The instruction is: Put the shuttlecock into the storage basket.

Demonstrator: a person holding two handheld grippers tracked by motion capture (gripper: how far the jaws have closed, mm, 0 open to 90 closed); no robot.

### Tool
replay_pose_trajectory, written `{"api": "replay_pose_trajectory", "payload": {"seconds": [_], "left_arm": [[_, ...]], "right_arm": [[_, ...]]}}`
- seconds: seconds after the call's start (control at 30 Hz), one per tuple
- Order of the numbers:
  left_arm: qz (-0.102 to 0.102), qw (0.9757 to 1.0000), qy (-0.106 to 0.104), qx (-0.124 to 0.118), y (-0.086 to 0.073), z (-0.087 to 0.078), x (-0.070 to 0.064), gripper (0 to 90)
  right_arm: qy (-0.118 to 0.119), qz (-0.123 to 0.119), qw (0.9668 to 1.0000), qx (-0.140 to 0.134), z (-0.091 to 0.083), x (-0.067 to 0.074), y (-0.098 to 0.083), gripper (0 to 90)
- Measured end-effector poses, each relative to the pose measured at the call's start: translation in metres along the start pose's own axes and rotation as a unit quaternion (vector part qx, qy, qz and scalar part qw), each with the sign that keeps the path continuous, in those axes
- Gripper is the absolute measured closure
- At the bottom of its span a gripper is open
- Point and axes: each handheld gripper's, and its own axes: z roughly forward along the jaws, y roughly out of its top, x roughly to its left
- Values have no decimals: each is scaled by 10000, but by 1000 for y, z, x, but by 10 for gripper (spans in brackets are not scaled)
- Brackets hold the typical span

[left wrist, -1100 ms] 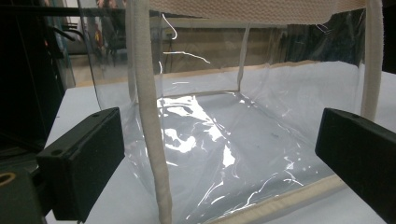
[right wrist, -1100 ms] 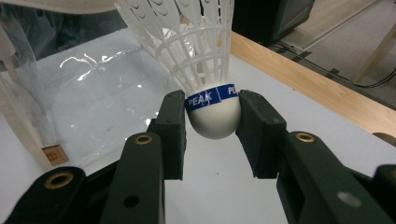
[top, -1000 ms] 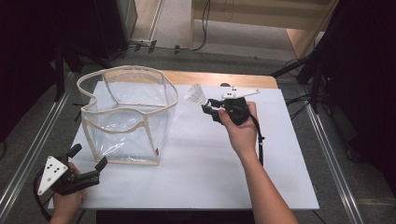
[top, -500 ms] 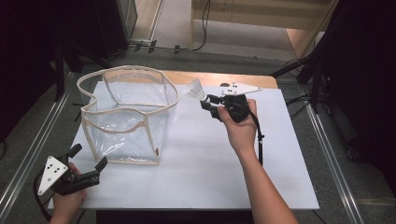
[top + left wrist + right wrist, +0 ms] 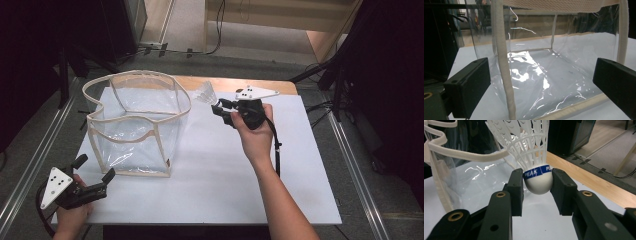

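Right claw pinching a white plastic shuttlecock by its round cork, one pad on each side just below the blue band, skirt pointing up and away toward the clear bag. Held off the white worktop, just beside the bag's near upper rim, not yet over the opening. Left claw spread wide, nothing between the pads, resting low at the worktop's front left corner and aimed at the bag's nearest cloth-trimmed corner.

Likely step: dropping the shuttlecock into the bag. Best done by carrying it across the fabric-edged rim, well past the sagging edge, before spreading the pads; cork down so it falls cleanly. Grip on a rounded cork looks shallow, so no sudden tilting. Rim droops inward on one side, possibly narrowing the mouth, though hard to judge from above. Worth bringing the left claw up to pinch the near trim and steady the soft wall.
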Motion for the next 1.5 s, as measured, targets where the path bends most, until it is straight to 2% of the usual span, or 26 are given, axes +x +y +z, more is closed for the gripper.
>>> {"api": "replay_pose_trajectory", "payload": {"seconds": [0.5, 1.5], "left_arm": [[0, 10000, 1, -2, 0, 0, 0, 21], [11, 10000, -7, -4, 0, 0, 0, 21]], "right_arm": [[91, -40, 9999, -135, 0, 7, 10, 612], [328, -125, 9991, -235, 16, 23, 24, 612]]}}
